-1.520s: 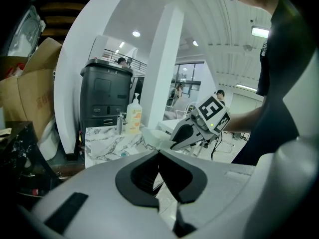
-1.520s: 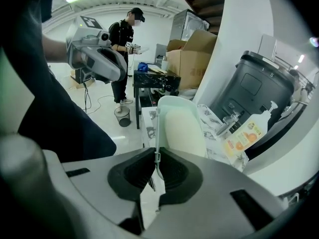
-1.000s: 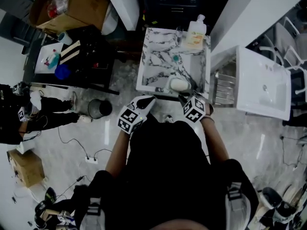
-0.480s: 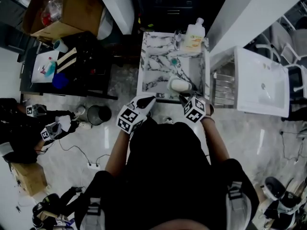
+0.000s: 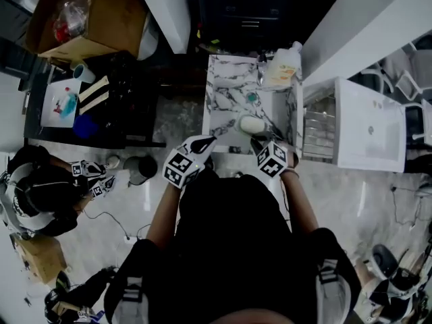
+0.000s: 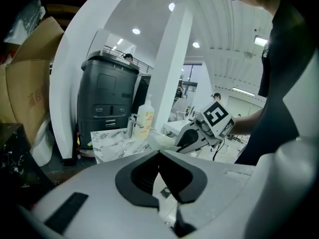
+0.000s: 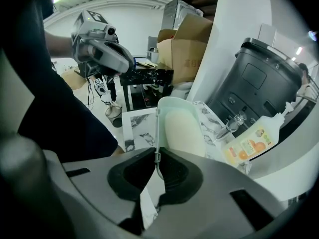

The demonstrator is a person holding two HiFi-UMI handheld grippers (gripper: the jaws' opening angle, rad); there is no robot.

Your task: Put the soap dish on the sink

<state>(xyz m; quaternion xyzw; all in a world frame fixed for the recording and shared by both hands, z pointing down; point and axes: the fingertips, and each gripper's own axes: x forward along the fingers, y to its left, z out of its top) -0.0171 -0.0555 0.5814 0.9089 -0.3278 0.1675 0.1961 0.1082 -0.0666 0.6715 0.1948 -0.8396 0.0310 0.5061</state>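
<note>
The pale green soap dish (image 5: 252,124) with a cream soap bar in it hangs over the front part of the marble-patterned sink top (image 5: 226,106). My right gripper (image 5: 260,144) is shut on the dish's near rim. In the right gripper view the dish (image 7: 182,126) stands just beyond the gripper (image 7: 157,153), its thin rim pinched between the pads. My left gripper (image 5: 204,144) hovers at the sink's front left corner. In the left gripper view its gripper (image 6: 159,152) is shut with nothing in it, and the right gripper (image 6: 197,136) shows ahead.
A soap bottle (image 5: 283,63) with an orange label and a faucet (image 7: 232,123) stand at the back of the sink top. A white cabinet (image 5: 371,123) is to the right, a black table (image 5: 101,93) and a cardboard box (image 5: 94,12) to the left. Another person (image 5: 40,198) crouches on the floor at left.
Both grippers have moved forward toward the sink, and the dish now sits farther in over the marble top, still in the right gripper. The person on the floor has shifted.
</note>
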